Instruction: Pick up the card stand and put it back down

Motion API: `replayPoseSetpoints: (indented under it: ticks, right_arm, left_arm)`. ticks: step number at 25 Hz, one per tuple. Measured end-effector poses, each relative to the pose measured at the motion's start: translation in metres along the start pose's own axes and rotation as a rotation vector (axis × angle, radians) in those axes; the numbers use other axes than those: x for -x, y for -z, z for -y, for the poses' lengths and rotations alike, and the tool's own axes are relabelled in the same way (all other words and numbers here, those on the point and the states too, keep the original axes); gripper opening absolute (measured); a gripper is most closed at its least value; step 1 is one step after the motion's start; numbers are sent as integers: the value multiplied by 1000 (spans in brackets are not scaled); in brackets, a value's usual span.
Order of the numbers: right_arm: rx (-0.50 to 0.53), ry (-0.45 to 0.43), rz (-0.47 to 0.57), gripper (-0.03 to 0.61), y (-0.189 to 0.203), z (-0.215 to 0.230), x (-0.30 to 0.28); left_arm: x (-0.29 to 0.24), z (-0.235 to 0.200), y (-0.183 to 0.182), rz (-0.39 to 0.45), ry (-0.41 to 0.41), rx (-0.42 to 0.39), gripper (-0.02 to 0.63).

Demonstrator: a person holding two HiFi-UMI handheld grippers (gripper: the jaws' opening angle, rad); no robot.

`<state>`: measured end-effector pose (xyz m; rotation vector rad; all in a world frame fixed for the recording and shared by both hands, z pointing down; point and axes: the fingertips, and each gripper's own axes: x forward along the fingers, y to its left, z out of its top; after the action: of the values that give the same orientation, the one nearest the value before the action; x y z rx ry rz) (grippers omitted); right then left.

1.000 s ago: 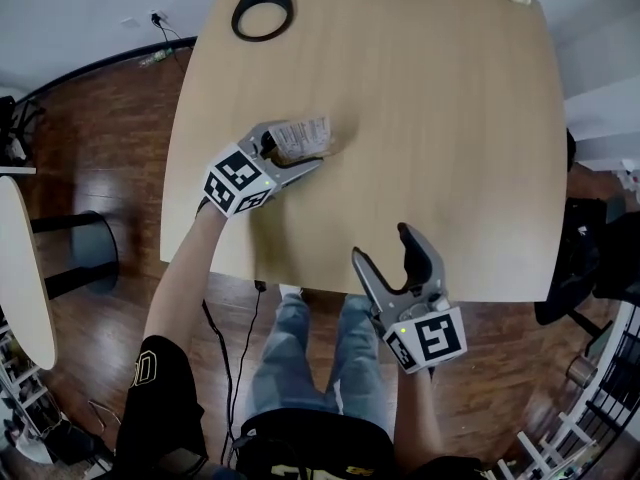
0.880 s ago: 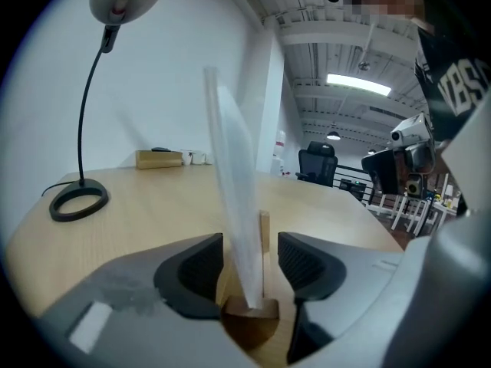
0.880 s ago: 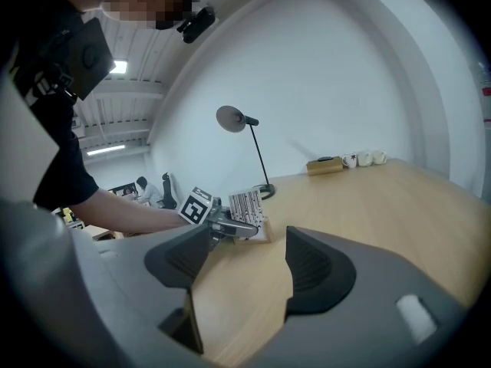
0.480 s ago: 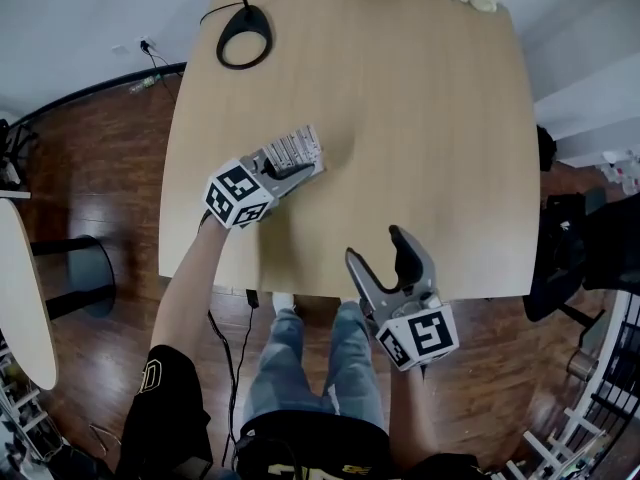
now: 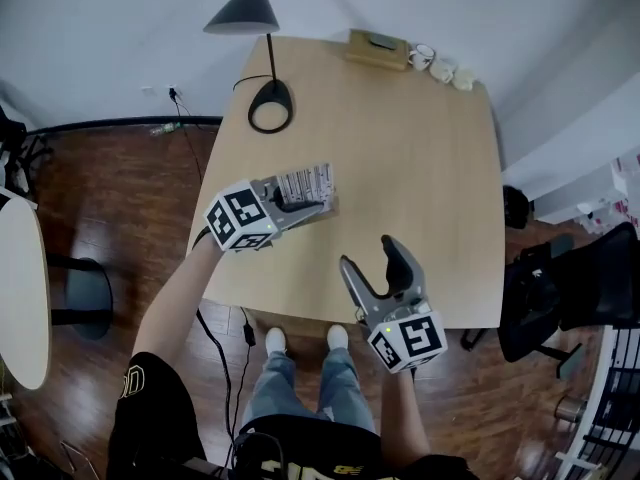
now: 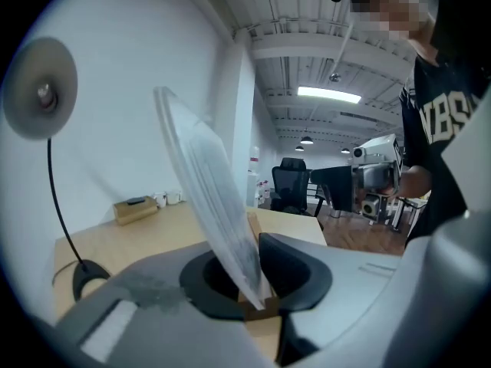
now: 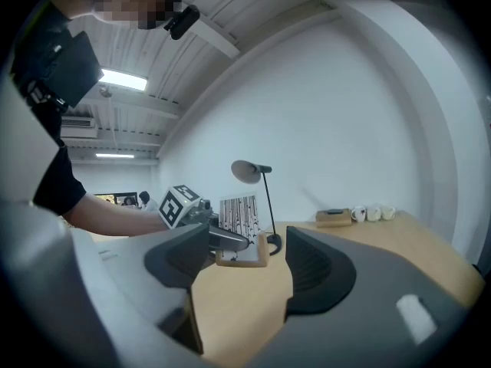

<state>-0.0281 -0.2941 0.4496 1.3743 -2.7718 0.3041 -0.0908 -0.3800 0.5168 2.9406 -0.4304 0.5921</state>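
Observation:
The card stand (image 5: 305,188), a wooden base holding a clear panel with a striped card, is clamped in my left gripper (image 5: 314,206), which is shut on its base. It appears raised a little above the light wooden table (image 5: 420,168). In the left gripper view the clear panel (image 6: 201,186) rises at a slant from between the closed jaws, with the wooden base (image 6: 258,308) wedged low. My right gripper (image 5: 366,258) stands open near the table's front edge with nothing in it. The right gripper view shows the stand (image 7: 241,240) ahead, beyond the open right gripper (image 7: 245,271).
A black desk lamp (image 5: 268,106) stands at the table's back left. A small wooden box (image 5: 376,48) and white cups (image 5: 440,68) sit along the far edge. A black office chair (image 5: 560,288) is to the right, a white round table (image 5: 20,298) to the left.
My left gripper closed its jaws on the card stand and has lifted it. The head view has pulled back, showing more of the room. The right gripper stays open.

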Motion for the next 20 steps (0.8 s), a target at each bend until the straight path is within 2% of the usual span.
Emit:
replayPoseSetpoints:
  ticks: [6, 11, 14, 17, 20]
  right_arm:
    - [70, 5, 76, 322, -71, -18, -11]
    - [85, 12, 123, 322, -95, -13, 11]
    - [86, 22, 146, 322, -106, -11, 12]
    - [87, 51, 146, 322, -114, -9, 6]
    - [64, 94, 123, 322, -115, -4, 2]
  left_arm:
    - [84, -7, -95, 36, -126, -57, 58]
    - [128, 22, -146, 57, -279, -130, 58]
    - [161, 29, -160, 81, -434, -150, 58]
    - [190, 26, -160, 112, -594, -91, 58]
    - [209, 34, -149, 164, -709, -31, 58]
